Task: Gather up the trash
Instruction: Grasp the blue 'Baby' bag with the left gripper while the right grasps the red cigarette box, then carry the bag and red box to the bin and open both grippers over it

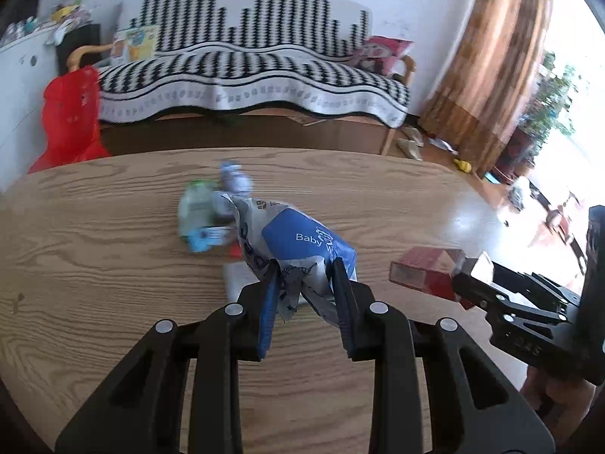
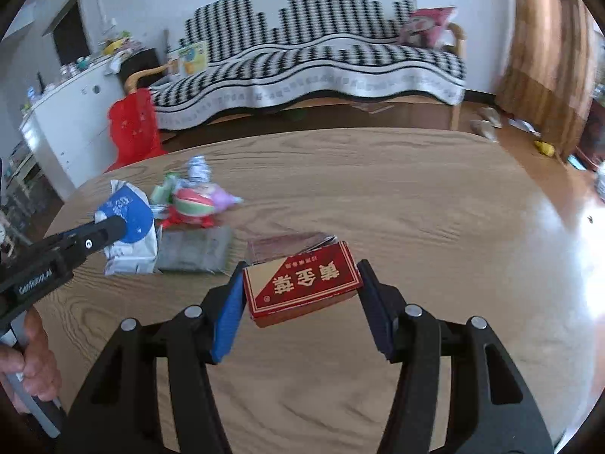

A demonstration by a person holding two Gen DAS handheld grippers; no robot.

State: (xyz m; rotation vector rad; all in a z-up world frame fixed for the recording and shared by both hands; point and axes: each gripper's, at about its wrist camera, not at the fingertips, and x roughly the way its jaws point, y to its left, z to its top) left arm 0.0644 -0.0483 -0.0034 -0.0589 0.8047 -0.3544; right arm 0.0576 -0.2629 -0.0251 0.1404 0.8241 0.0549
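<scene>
My left gripper [image 1: 304, 270] is shut on a crumpled blue-and-white baby wipes packet [image 1: 298, 240], held above the wooden table [image 1: 94, 265]. In the right wrist view the same packet [image 2: 130, 208] sticks out past the left gripper [image 2: 113, 229]. My right gripper [image 2: 301, 274] is shut on a red cigarette box [image 2: 302, 283], one pad on each short side, just above the tabletop. From the left wrist view the box [image 1: 423, 266] and right gripper [image 1: 470, 270] are at the right. A small pile of trash stays on the table: a green bottle [image 1: 196, 208], a crumpled wrapper [image 1: 234, 178], a colourful snack wrapper [image 2: 196, 200], a grey flat packet [image 2: 194, 251].
Clear cellophane [image 2: 291, 244] lies just beyond the red box. A red plastic bag [image 1: 68, 121] hangs beside the table's far left corner. Behind it stand a sofa with a black-and-white cover [image 1: 245, 68] and a white cabinet [image 2: 72, 121]. A hand [image 2: 34, 355] grips the left tool.
</scene>
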